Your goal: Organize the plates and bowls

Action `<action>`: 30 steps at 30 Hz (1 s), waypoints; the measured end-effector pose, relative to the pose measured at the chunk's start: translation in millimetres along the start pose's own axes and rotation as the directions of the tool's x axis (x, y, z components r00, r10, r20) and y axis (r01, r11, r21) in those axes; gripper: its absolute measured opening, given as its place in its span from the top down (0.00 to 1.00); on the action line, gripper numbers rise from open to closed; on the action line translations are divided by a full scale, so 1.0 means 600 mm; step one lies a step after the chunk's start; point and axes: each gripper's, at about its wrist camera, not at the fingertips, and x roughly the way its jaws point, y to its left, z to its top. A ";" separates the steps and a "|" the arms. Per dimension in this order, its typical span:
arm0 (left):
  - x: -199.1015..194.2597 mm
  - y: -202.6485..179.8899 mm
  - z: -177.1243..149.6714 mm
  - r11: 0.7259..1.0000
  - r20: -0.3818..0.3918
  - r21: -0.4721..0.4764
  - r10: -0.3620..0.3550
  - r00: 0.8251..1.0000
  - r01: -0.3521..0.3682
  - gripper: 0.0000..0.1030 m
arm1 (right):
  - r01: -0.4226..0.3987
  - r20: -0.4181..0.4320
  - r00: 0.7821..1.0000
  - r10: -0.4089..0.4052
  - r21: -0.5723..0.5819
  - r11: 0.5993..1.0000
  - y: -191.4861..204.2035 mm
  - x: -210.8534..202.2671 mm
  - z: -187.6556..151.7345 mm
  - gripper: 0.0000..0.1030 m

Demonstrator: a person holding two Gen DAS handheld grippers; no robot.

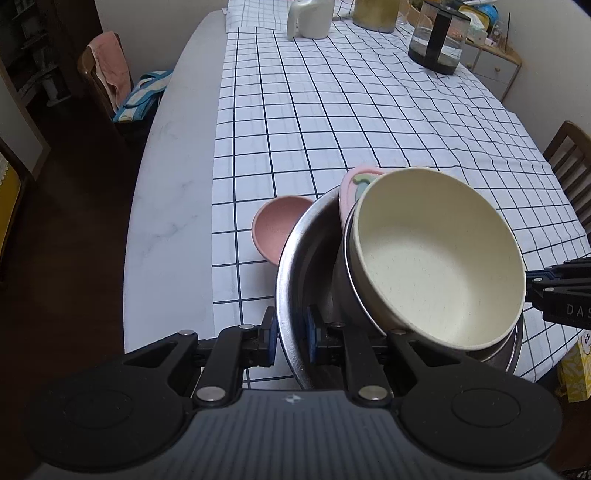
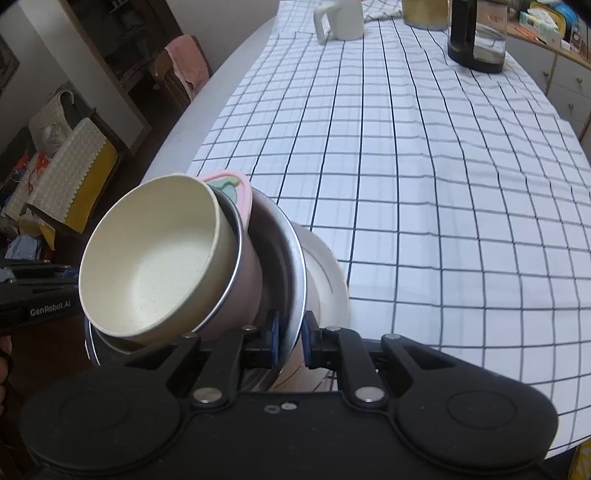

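The checked tablecloth [image 1: 332, 129] runs ahead of both jaws, its far end cut off. Left gripper [image 1: 291, 338] and right gripper [image 2: 289, 341] each clench the steel basin [image 1: 295, 266] rim; the cream bowl [image 1: 436, 258] lies tilted inside. "GenRobot.AI" reads left of the right jaws.

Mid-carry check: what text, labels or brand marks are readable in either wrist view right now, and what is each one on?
"GenRobot.AI": white lettering on the left gripper, seen at the left edge of the right wrist view.
"DAS": cut off by the frame edge, on the right gripper, in the left wrist view.
Small white logo mark on the left gripper's body: a symbol, no letters.
Yellow box beside the table: print too blurred to read.
Packages on the far sideboard: too small to read.
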 end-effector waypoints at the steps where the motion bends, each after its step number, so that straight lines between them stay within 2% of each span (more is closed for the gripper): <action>1: 0.004 0.002 0.000 1.000 -0.002 0.003 -0.004 1.000 0.004 0.86 | 0.005 -0.002 1.000 -0.005 -0.003 1.000 0.002 0.004 -0.001 0.87; 10: 0.037 -0.004 -0.001 0.999 -0.023 0.032 -0.024 0.999 0.024 0.86 | 0.051 -0.022 0.998 -0.050 0.020 0.999 0.005 0.028 -0.004 0.87; 20: 0.040 -0.005 0.003 0.998 0.002 0.065 -0.025 1.000 0.025 0.84 | 0.066 -0.017 0.998 -0.066 0.034 0.997 0.001 0.032 -0.004 0.86; 30: 0.036 -0.007 0.001 0.996 0.007 0.089 -0.028 1.000 0.027 0.84 | 0.083 -0.008 0.997 -0.083 0.056 0.995 -0.004 0.029 -0.008 0.76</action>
